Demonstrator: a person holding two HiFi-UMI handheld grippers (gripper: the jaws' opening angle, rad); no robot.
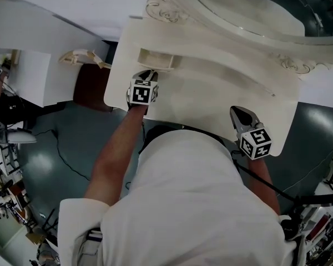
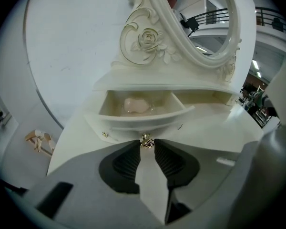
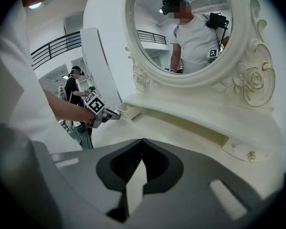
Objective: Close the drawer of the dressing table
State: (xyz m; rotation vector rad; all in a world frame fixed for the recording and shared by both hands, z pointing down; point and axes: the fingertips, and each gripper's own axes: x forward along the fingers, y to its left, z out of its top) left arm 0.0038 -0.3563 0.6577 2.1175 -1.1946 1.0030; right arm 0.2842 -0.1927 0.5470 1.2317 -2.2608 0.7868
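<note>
On the left, my left gripper [image 2: 147, 144] is down at the open drawer [image 2: 143, 119] of the dressing table [image 1: 211, 96]. The drawer is on the table's left side, pulled well out from under the shelf, with something pale pink [image 2: 135, 105] lying inside. The tongs are narrowed on the small gold knob [image 2: 146, 140], and as far as I can judge both tips touch it, though only at their very ends.

That is my main worry. The knob is small and rounded, so a push that isn't square could pop it out of the tips and drive the jaws into the curved front. An angled push could also cock the drawer in its opening and jam it part-way. The pink thing sits low, so I doubt it will foul the shelf.

Over on the right, my right gripper [image 3: 142, 142] hangs above the tabletop near the front edge, its tongs closed on nothing. It should stay off the surface.
</note>
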